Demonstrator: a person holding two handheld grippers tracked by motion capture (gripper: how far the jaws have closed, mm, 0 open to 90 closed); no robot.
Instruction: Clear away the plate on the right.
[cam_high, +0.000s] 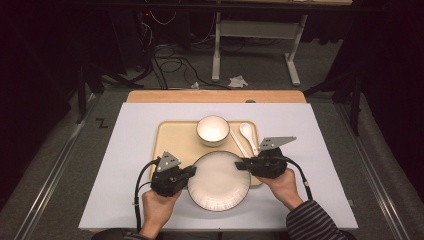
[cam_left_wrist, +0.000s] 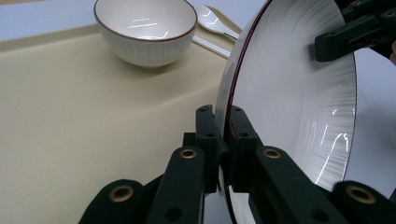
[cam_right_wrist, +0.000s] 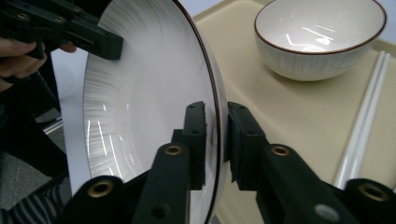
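Note:
A large white plate (cam_high: 218, 182) with a dark rim lies half over the front edge of a beige tray (cam_high: 175, 145), between my two grippers. My left gripper (cam_high: 191, 172) is shut on the plate's left rim; in the left gripper view its pads (cam_left_wrist: 222, 126) pinch the rim of the plate (cam_left_wrist: 289, 93). My right gripper (cam_high: 240, 164) straddles the right rim. In the right gripper view its jaws (cam_right_wrist: 216, 135) stand either side of the plate's (cam_right_wrist: 149, 93) edge with a small gap, not pressing. Each gripper view shows the other gripper at the far rim.
A white bowl (cam_high: 213, 129) stands at the tray's back. To its right lie a white spoon (cam_high: 248, 134) and white chopsticks (cam_high: 239, 143). The tray sits on a white mat (cam_high: 125, 165) over a wooden table. Cables and a desk frame (cam_high: 216, 50) are on the floor beyond.

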